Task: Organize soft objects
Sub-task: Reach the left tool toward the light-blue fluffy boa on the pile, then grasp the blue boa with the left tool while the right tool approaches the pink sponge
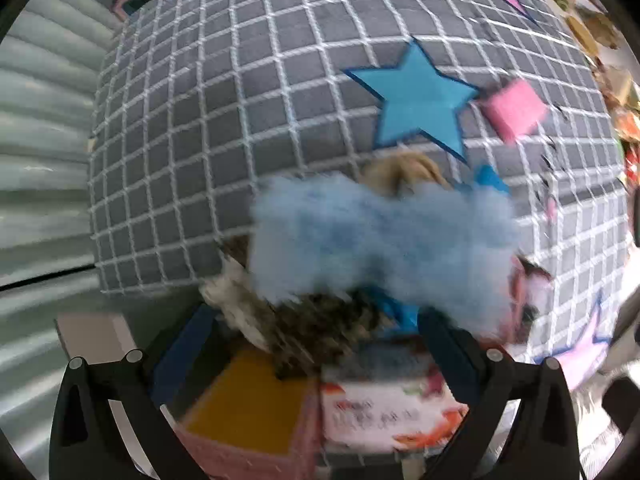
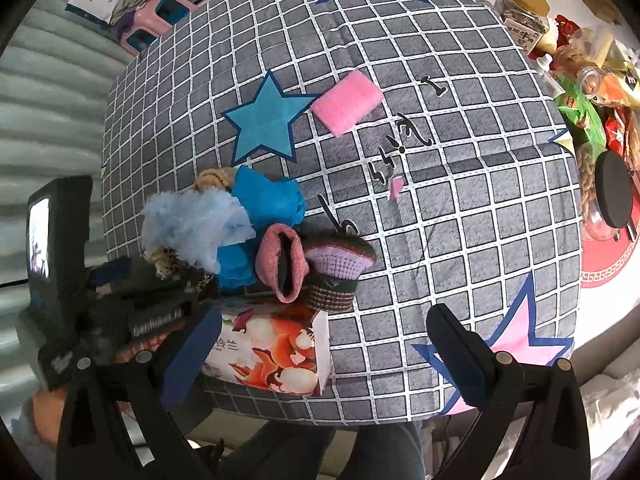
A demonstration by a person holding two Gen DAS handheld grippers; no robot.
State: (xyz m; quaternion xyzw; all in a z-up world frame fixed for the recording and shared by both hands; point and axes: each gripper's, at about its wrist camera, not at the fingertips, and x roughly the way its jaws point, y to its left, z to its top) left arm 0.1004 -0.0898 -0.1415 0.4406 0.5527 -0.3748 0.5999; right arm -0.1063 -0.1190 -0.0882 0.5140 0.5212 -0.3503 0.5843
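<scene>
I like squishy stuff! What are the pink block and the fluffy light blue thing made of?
The pink block looks like foam sponge: matte, with a fine bumpy surface. The fluffy light blue thing looks like plush or feathery synthetic fibre, with wispy, see-through edges; I can't tell which.

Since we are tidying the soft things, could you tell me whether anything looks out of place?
Yes: the pink sponge lies alone beside the blue star, apart from the soft items heaped over the box.
</scene>
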